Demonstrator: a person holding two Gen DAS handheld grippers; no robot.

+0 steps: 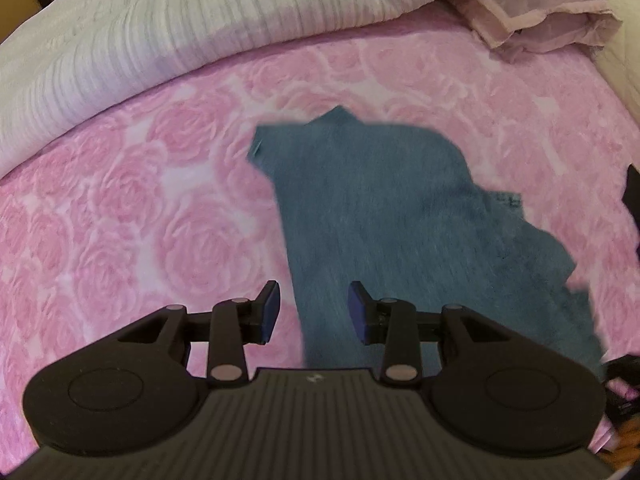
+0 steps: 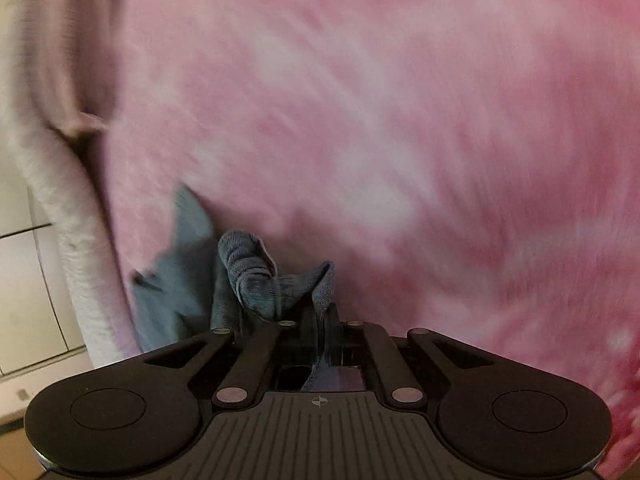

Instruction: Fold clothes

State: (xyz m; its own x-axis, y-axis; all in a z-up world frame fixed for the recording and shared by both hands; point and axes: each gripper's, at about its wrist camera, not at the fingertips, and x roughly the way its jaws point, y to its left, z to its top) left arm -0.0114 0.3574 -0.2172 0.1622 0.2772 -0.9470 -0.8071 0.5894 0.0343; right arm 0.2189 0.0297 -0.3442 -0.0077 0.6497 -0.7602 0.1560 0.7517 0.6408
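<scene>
A blue-grey garment [image 1: 400,216] lies spread on the pink rose-patterned bedspread [image 1: 120,208]. My left gripper [image 1: 314,312] is open and empty, just above the garment's near left edge, its blue pads [image 1: 272,312] apart. In the right wrist view my right gripper [image 2: 322,320] is shut on a bunched fold of the same garment [image 2: 260,280], lifted off the pink bedspread [image 2: 400,120]. The rest of the cloth hangs down to the left. That view is blurred by motion.
A pale ribbed quilt [image 1: 160,20] is piled along the far side of the bed. A mauve pillow [image 1: 548,12] lies at the far right. A dark object [image 1: 632,192] shows at the right edge. The bed's edge and a light floor [image 2: 24,280] show at left.
</scene>
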